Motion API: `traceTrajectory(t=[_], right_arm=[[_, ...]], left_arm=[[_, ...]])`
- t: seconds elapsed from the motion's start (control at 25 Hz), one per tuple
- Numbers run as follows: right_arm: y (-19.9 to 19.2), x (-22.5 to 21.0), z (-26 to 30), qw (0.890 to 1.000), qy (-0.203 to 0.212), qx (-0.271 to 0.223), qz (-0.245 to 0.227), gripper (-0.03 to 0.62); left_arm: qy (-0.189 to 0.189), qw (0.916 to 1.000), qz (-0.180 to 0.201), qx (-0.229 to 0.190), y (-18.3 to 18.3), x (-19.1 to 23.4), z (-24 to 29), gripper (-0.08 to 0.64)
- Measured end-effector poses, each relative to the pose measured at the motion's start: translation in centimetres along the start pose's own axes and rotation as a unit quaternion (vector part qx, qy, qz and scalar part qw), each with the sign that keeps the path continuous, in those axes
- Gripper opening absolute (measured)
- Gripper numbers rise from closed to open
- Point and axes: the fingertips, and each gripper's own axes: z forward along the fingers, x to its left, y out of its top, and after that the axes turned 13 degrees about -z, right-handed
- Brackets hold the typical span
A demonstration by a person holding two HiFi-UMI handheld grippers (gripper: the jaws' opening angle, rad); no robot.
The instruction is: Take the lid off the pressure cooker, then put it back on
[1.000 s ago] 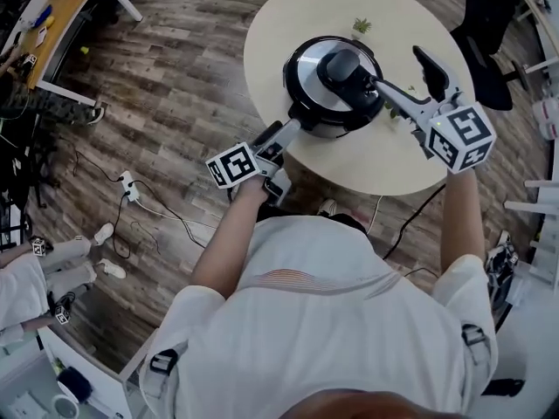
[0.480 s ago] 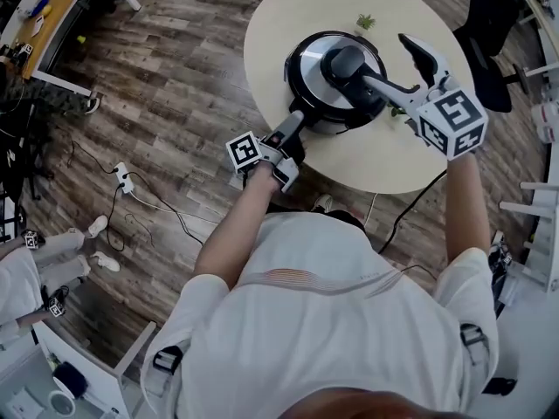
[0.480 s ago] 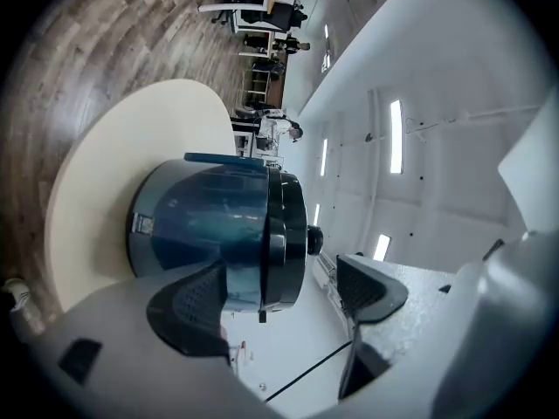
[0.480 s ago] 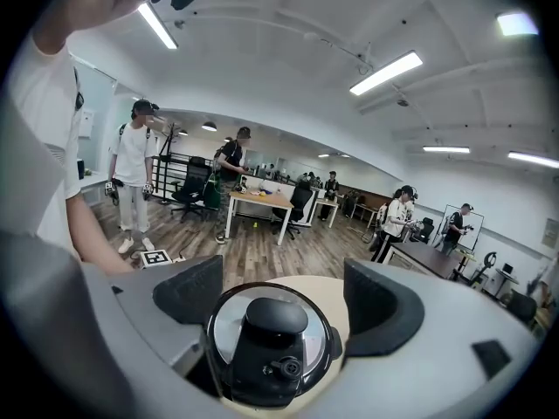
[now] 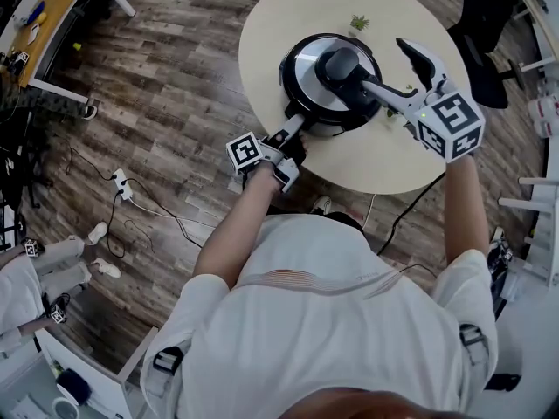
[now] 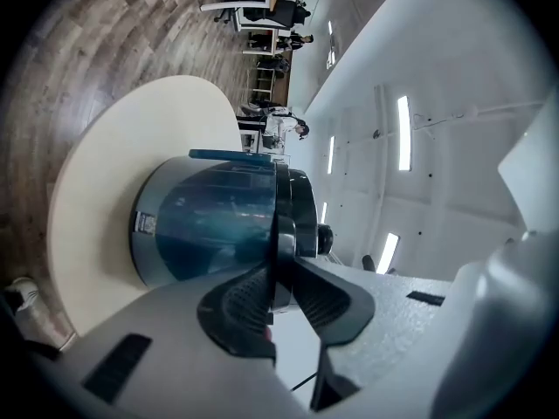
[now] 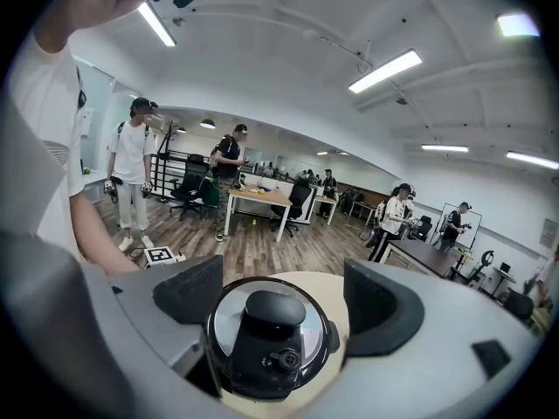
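**Steadying the cooker before the lid comes off**

One round tabletop (image 5: pixel 377 157) carries one pressure cooker (image 5: pixel 303 105), with its one lid (image 5: pixel 306 63) seated on top. There are two grippers. The left gripper (image 5: pixel 293 131), at the cooker's near side, has just been closing its jaws and pinches the cooker's side handle (image 6: pixel 279 256). The right gripper (image 5: pixel 395 70) hovers over the cooker with its jaws spread wide, gripping nothing. Next, I judge, the right must settle onto the lid's black grip, clamp and twist. One small plant (image 5: pixel 359 24) stands beyond the cooker.
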Motion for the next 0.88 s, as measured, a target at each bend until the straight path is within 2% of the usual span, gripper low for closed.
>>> traceTrajectory(t=[0.04, 0.24, 0.32, 0.4, 0.6, 0.76, 0.88], right_arm=[[-0.1, 0.0, 0.0, 1.0, 0.002, 0.002, -0.002, 0.431], [-0.5, -0.1, 0.7, 0.999, 0.025, 0.026, -0.036, 0.431], [-0.8, 0.3, 1.3, 0.995, 0.055, 0.045, -0.07, 0.431], [-1.4, 1.1, 2.2, 0.985, 0.104, 0.07, -0.117, 0.431], [-3.5, 2.8, 4.7, 0.941, 0.228, 0.125, -0.216, 0.431], [-5.2, 3.6, 6.8, 0.9, 0.292, 0.164, -0.28, 0.431], [-6.6, 4.6, 8.3, 0.866, 0.338, 0.187, -0.318, 0.431]], left_arm=[[0.006, 1.0, 0.005, -0.001, 0.1, 0.1, 0.0, 0.066], [0.031, 0.9994, 0.018, 0.001, 0.2, 0.5, -0.1, 0.058], [0.039, 0.999, 0.02, 0.0, 0.1, 0.6, -0.3, 0.058], [0.038, 0.999, 0.024, -0.001, 0.2, 0.4, -0.4, 0.058], [0.035, 0.9991, 0.026, -0.004, 0.4, 0.5, -0.4, 0.058], [0.025, 0.9994, 0.025, -0.002, 0.3, 0.3, -0.2, 0.058], [0.032, 0.9991, 0.026, -0.005, 0.3, 0.5, -0.4, 0.058]])
